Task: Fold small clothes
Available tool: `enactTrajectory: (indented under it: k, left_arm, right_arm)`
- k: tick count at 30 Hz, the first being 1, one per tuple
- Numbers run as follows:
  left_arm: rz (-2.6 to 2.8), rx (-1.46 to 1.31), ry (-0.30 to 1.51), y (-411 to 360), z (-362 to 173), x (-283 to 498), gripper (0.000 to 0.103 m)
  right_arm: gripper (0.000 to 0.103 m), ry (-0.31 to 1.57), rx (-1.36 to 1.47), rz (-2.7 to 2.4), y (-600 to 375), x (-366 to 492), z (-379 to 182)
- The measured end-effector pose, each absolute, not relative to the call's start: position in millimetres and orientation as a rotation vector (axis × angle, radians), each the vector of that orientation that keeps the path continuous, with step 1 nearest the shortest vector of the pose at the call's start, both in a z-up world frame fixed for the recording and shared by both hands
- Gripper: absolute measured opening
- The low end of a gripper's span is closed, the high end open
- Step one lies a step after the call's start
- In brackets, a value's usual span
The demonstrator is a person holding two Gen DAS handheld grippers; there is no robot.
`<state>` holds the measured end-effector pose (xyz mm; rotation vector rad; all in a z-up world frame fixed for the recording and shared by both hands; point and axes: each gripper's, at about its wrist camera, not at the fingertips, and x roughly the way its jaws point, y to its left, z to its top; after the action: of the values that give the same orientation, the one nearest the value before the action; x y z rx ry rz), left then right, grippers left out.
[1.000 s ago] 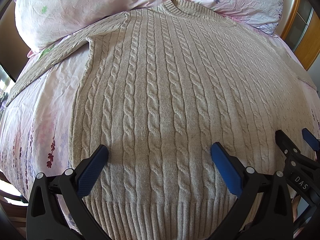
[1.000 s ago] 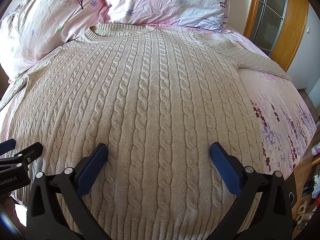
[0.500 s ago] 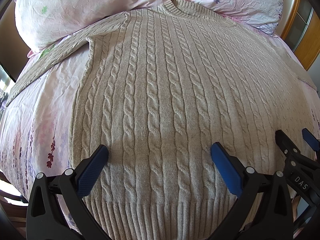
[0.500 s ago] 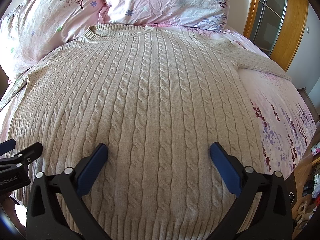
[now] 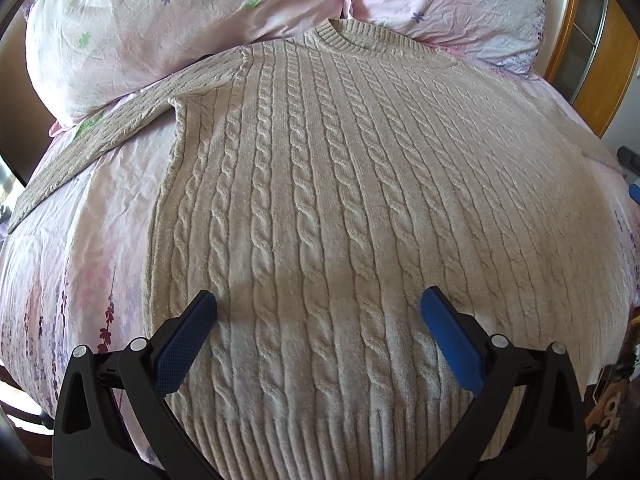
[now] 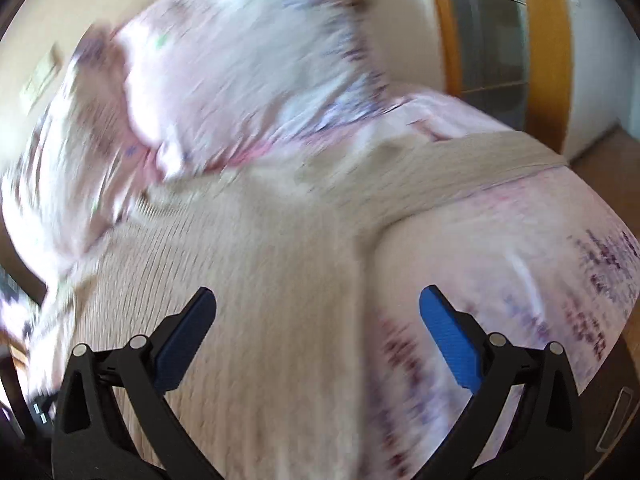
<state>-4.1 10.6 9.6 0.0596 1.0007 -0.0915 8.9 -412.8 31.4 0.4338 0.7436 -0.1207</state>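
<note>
A beige cable-knit sweater (image 5: 320, 184) lies flat, front up, on a bed, collar toward the pillows. Its left sleeve (image 5: 100, 136) stretches out to the left. My left gripper (image 5: 318, 320) is open and empty, hovering over the sweater's lower part near the ribbed hem. The right wrist view is blurred by motion. My right gripper (image 6: 318, 320) is open and empty above the sweater's right side (image 6: 260, 320), close to where the right sleeve (image 6: 440, 172) branches off toward the bed's edge.
The bed has a pink floral sheet (image 5: 80, 264) and two pink pillows (image 5: 168, 28) at its head. A wooden door frame (image 6: 544, 48) stands to the right of the bed. The sheet's right edge (image 6: 560, 280) drops off to the floor.
My right gripper has swung quickly to the right and toward the sweater's right sleeve, and has left the left wrist view. My left gripper has barely moved.
</note>
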Motion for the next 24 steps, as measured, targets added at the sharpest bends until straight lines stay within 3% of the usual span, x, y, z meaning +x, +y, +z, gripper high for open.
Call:
enactTrajectory:
  k: [2, 3, 4, 6, 11, 14, 17, 20, 24]
  left_arm:
    - [-0.080, 0.010, 0.933, 31.2, 19.0, 1.4, 0.102]
    - [-0.067, -0.016, 0.889, 42.8, 24.0, 4.5, 0.102]
    - [-0.054, -0.043, 0.840, 56.6, 29.7, 7.0, 0.102]
    - [-0.046, -0.099, 0.785, 83.6, 37.7, 15.1, 0.102]
    - [-0.097, -0.332, 0.685, 160.1, 46.3, 30.1, 0.102]
    - [0.008, -0.418, 0.726, 201.5, 43.9, 43.7, 0.102]
    - [0.078, -0.523, 0.748, 240.6, 35.2, 51.0, 0.102]
    - [0.132, -0.615, 0.719, 273.5, 30.5, 44.1, 0.102]
    - [0.206, -0.748, 0.672, 312.8, 22.9, 36.5, 0.099]
  right_arm:
    - [0.099, 0.697, 0.559, -0.230, -474.3, 19.9, 36.5]
    - [0.090, 0.701, 0.621, -0.306, -512.3, 30.9, 33.8]
    - [0.072, 0.716, 0.681, -0.369, -543.5, 40.0, 28.6]
    - [0.060, 0.753, 0.857, -0.439, -599.3, 54.5, 9.8]
    - [0.052, 0.759, 1.028, -0.484, -654.6, 75.1, -22.1]
    - [0.039, 0.757, 1.040, -0.477, -658.9, 88.0, -29.1]
    - [0.009, 0.758, 1.026, -0.502, -660.9, 96.4, -35.0]
    - [0.007, 0.699, 0.975, -0.507, -653.7, 91.8, -18.1]
    - [0.007, 0.537, 0.677, -0.257, -547.3, 101.4, 66.8]
